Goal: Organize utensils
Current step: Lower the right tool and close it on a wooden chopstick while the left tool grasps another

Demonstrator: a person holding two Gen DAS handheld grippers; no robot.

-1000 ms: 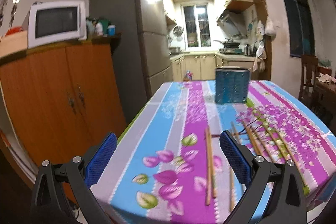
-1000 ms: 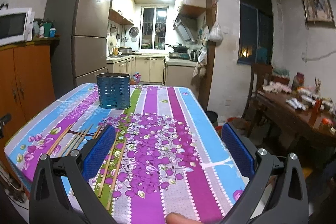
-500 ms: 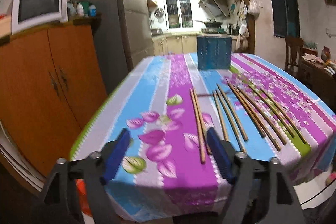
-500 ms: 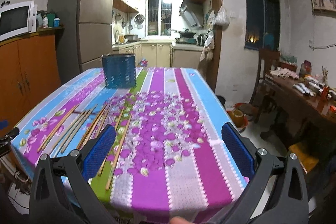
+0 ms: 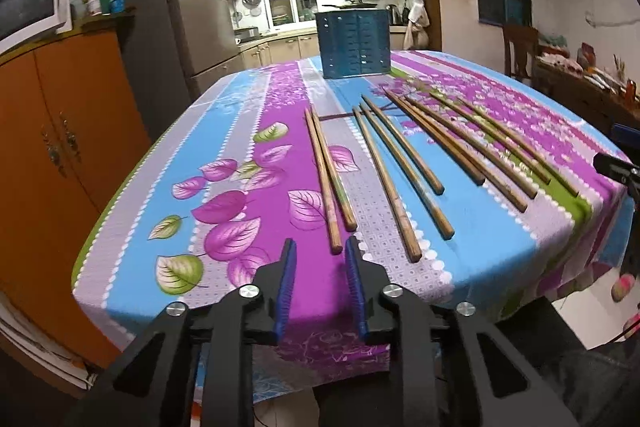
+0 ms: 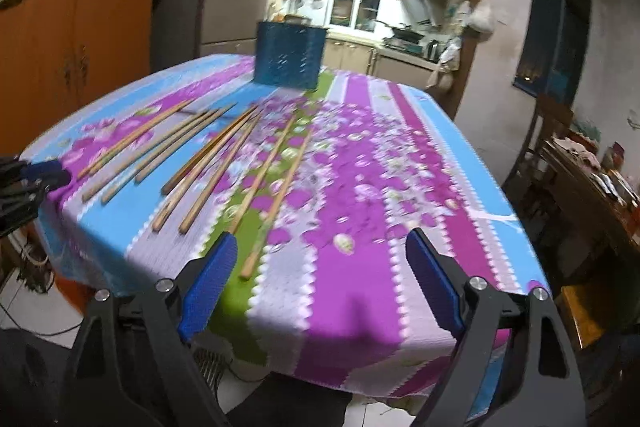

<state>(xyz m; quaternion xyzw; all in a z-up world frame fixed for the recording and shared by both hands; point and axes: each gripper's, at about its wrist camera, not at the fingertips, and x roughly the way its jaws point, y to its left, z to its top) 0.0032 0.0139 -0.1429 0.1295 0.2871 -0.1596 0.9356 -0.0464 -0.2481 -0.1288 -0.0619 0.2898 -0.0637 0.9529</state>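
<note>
My left gripper [image 5: 318, 247] is narrowed, empty, at the table's [image 5: 132, 291] near edge before the leftmost chopsticks [image 5: 328, 175], holder [image 5: 352, 43] at the far edge, right gripper [image 6: 320, 247] wide: risk is nudging sticks off the edge or pinching only one.

The worktop's glossy tablecloth [image 5: 240, 163] runs in blue, purple, grey and green stripes, printed with purple and green leaves and a mass of small purple blossoms. The long wooden chopsticks [image 5: 400, 163] are plain brown. The perforated metal utensil holder [image 5: 352, 45] is dark blue. Both sets of black jaws carry ribbed blue pads [image 6: 208, 283].
</note>
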